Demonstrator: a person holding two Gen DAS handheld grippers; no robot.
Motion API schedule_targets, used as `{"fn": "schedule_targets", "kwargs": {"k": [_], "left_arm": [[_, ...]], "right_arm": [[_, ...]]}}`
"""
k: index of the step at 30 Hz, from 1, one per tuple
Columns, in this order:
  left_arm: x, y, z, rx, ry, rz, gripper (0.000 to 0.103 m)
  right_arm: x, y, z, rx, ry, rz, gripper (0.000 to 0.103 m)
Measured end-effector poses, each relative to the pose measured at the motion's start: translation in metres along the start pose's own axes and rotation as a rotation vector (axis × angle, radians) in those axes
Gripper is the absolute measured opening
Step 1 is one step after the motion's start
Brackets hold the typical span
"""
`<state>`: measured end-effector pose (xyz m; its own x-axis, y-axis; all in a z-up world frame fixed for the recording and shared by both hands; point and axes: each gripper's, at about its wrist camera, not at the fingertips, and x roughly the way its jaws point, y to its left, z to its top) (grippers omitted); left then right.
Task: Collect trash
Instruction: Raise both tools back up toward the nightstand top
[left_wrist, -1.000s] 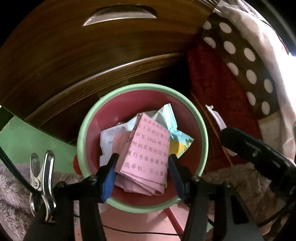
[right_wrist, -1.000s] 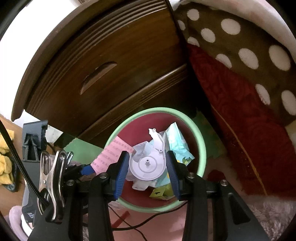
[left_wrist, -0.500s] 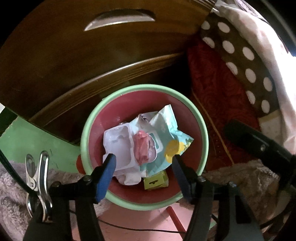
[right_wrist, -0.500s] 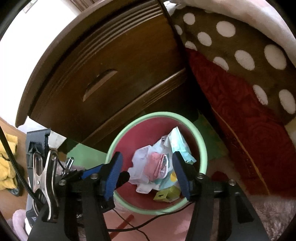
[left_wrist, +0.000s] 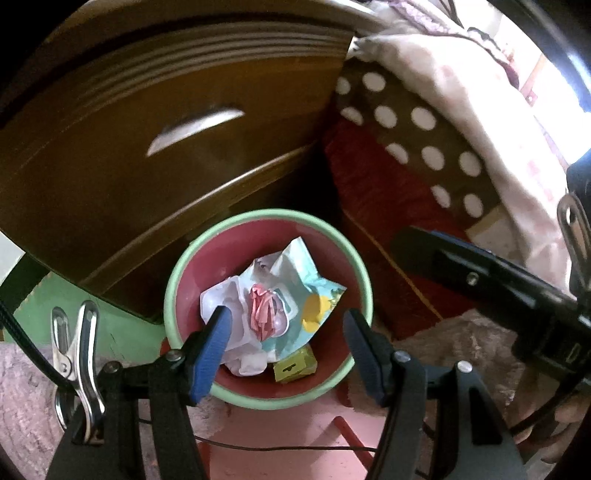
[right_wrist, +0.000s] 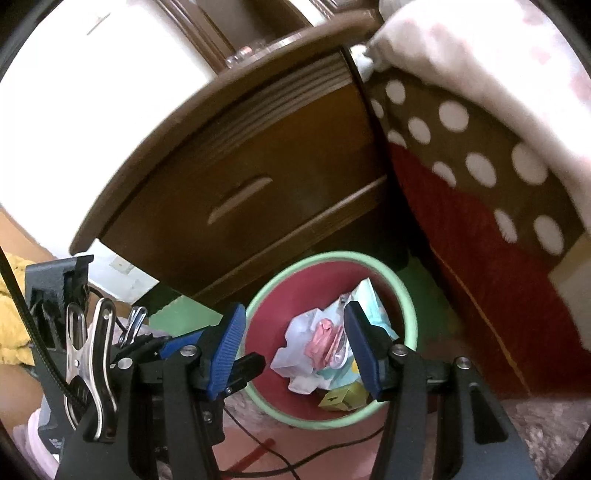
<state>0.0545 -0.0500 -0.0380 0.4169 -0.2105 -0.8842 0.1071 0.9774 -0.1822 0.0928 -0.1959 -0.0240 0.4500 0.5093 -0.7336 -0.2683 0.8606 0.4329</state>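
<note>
bin (left_wrist: 173, 295): smooth plastic | nightstand (left_wrist: 184, 177): glossy wood | trash (left_wrist: 264, 308): crumpled paper, plastic

Pink floor (left_wrist: 258, 428) carries a bin (left_wrist: 173, 295) w/ green rim, red inside. Bin stands just in front of a dark wood nightstand (left_wrist: 166, 122), beside a red bed base (left_wrist: 373, 199). Fuzzy rug (left_wrist: 22, 398) at left, another at right. Thin black cable (left_wrist: 280, 449) across floor. Green patch (left_wrist: 122, 332) next to bin.
</note>
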Motion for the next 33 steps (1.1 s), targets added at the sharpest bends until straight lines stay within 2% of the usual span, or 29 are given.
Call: {"fn": "schedule_targets", "kwargs": {"k": [14, 23, 27, 33], "left_arm": [[-0.066, -0.008, 0.008, 0.028, -0.118, -0.005, 0.066], [-0.119, -0.011, 0.018, 0.046, -0.221, 0.021, 0.066], [-0.14, -0.011, 0.031, 0.06, -0.257, 0.046, 0.066], [-0.175, 0.0, 0.069, 0.046, -0.314, 0.071, 0.066]], "right_arm": [[-0.051, 0.029, 0.003, -0.081, -0.121, 0.018, 0.057], [-0.094, 0.057, 0.023, -0.158, -0.203, 0.015, 0.057], [-0.111, 0.068, 0.035, -0.195, -0.236, 0.004, 0.057], [-0.125, 0.085, 0.059, -0.243, -0.257, -0.015, 0.057]]}}
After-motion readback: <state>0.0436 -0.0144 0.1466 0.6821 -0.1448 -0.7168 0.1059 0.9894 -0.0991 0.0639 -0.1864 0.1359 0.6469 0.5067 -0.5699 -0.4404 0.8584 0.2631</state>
